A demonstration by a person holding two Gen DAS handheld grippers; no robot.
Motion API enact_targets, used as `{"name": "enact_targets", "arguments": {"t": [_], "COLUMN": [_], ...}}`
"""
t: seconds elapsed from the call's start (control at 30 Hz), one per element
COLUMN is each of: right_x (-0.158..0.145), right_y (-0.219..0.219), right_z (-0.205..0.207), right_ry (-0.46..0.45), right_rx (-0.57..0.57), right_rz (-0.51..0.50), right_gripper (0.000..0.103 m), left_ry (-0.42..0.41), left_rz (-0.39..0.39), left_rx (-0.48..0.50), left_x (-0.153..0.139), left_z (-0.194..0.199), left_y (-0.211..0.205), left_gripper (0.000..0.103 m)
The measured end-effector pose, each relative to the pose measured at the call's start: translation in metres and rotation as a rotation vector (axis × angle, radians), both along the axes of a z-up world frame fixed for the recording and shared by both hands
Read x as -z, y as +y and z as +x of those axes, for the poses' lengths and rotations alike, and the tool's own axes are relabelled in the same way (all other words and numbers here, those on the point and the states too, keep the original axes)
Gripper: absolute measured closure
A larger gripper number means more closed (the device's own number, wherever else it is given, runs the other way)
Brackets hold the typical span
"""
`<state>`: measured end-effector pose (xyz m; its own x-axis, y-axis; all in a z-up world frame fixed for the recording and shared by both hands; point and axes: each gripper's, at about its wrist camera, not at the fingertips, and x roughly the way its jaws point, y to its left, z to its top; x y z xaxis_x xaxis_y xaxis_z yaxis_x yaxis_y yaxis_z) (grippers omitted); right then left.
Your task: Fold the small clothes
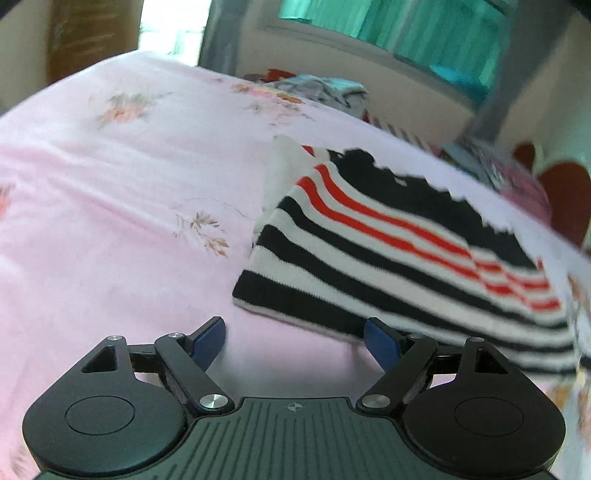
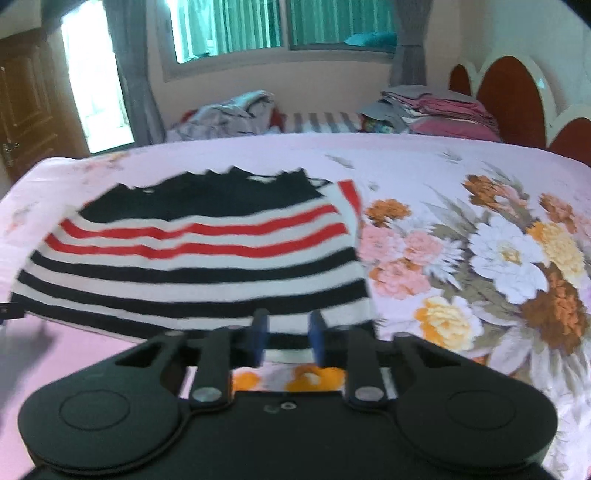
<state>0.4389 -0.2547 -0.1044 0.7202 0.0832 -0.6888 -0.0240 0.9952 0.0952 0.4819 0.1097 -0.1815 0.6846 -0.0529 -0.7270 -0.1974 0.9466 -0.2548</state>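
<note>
both tongs (image 1: 295, 343) (image 2: 287, 338) gape at striped top's (image 2: 192, 258) near hem.

A bed (image 2: 424, 173) with a pink flowered sheet fills the near scene. Beyond it, a wide window (image 2: 280, 26) with green vertical blinds sits in a peach wall, grey curtains (image 2: 136, 74) beside a bright doorway (image 2: 96, 81) far left, a red scalloped headboard (image 2: 513, 99) far right.

Floral pink bedsheet (image 2: 461, 177), red headboard (image 2: 513, 99)
</note>
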Motion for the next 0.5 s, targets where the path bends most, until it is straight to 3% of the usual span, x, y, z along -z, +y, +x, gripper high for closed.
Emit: {"name": "enact_targets", "arguments": {"t": [0.2,0.5], "right_x": [0.000,0.006], "right_y": [0.015,0.036], "right_z": [0.018,0.052], "right_ry": [0.008,0.031], "right_rx": [-0.009,-0.032], "right_rz": [0.034,0.055], "right_gripper": [0.085,0.090], "left_ry": [0.039,0.020], "left_rz": [-0.185,-0.192], "left_rx": [-0.105,-0.138], "left_x": [0.017,0.022], "left_z": [0.022,0.038], "left_y": [0.004,-0.002], "left_gripper": [0.033,0.033]}}
